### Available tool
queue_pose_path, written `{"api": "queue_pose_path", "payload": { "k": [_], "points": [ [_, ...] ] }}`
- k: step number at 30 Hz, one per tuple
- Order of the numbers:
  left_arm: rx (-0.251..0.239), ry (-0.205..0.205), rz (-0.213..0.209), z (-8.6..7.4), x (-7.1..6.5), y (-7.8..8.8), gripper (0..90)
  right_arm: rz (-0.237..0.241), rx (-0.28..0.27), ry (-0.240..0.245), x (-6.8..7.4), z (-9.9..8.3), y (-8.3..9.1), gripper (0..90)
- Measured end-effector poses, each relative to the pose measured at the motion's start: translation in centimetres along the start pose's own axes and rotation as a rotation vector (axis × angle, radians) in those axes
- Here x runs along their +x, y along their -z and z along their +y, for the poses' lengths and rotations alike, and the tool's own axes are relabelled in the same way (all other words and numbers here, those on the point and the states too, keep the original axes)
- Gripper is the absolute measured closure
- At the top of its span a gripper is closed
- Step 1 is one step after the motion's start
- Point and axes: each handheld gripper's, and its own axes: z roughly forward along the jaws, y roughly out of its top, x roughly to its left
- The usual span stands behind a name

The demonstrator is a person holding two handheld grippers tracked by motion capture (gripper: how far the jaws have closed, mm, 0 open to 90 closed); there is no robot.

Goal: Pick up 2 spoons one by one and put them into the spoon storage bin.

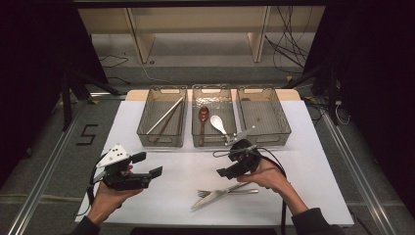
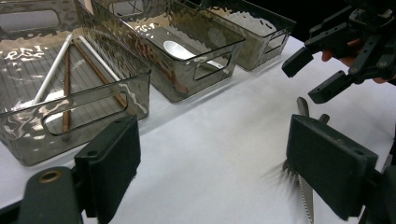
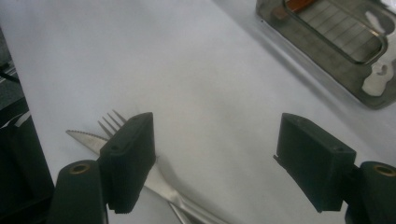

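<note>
Right now the right gripper (image 1: pixel 227 164) hangs just above the knife (image 1: pixel 213 196) and fork (image 1: pixel 230 192), jaws spread wide and nothing between them; the left gripper (image 1: pixel 147 164) sits off to the left over bare table, jaws also apart and empty. Knife and fork lie crossed on the table's near middle, both thin shiny metal; the knife has a serrated edge, the fork has slim pointed tines, seen in the right gripper view at (image 3: pixel 109 122). Gripper pads are blocky matte black foam-like slabs. Three trays stand side by side along the far edge, smoky translucent plastic with rippled walls and cut-out handles: left tray (image 1: pixel 147 128) holds long sticks, one white and others brown wood; middle tray (image 1: pixel 195 139) holds a glossy brown spoon (image 1: pixel 203 115) and a white spoon (image 1: pixel 218 123); right tray (image 1: pixel 284 128) looks bare inside. Table (image 1: pixel 161 196) is a flat matte white sheet, smooth. Beyond it sit pale wooden shelf legs, loose cables on a grey floor, dark curtains both sides, metal rails along the floor. Wide open white surface lies between trays and cutlery and around the left hand; the cutlery sits near the front edge, well apart from the trays.
</note>
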Motion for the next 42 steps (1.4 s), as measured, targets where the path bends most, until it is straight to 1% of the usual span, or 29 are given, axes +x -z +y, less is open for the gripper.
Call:
{"api": "queue_pose_path", "payload": {
  "k": [7,17,21,29,33,35,38,42],
  "points": [
    [-0.001,0.000,0.000,0.0,0.0,0.0,17.0,0.008,0.021,0.006,0.1,-0.6,-0.3,28.1],
    [0.000,-0.001,0.001,0.0,0.0,0.0,17.0,0.018,0.056,0.036,0.5,-1.1,-0.8,27.6],
    [0.003,0.000,0.002,0.0,0.0,0.0,17.0,0.023,0.085,0.043,0.8,-1.4,-1.3,27.7],
    [0.003,-0.001,0.002,0.0,0.0,0.0,17.0,0.035,0.139,0.084,1.2,-1.8,-2.1,27.6],
    [0.003,0.004,0.005,0.0,0.1,-0.1,17.0,0.039,0.163,0.097,1.3,-2.0,-2.4,27.6],
    [0.001,0.009,0.007,0.0,0.1,-0.2,17.0,0.036,0.178,0.111,1.3,-2.1,-2.5,27.5],
    [0.004,0.007,0.004,0.1,0.1,-0.3,17.0,0.032,0.203,0.130,1.4,-2.2,-2.8,27.6],
    [0.007,0.001,0.004,0.1,0.1,-0.3,17.0,0.033,0.225,0.135,1.6,-2.5,-3.1,27.6]
  ]
}}
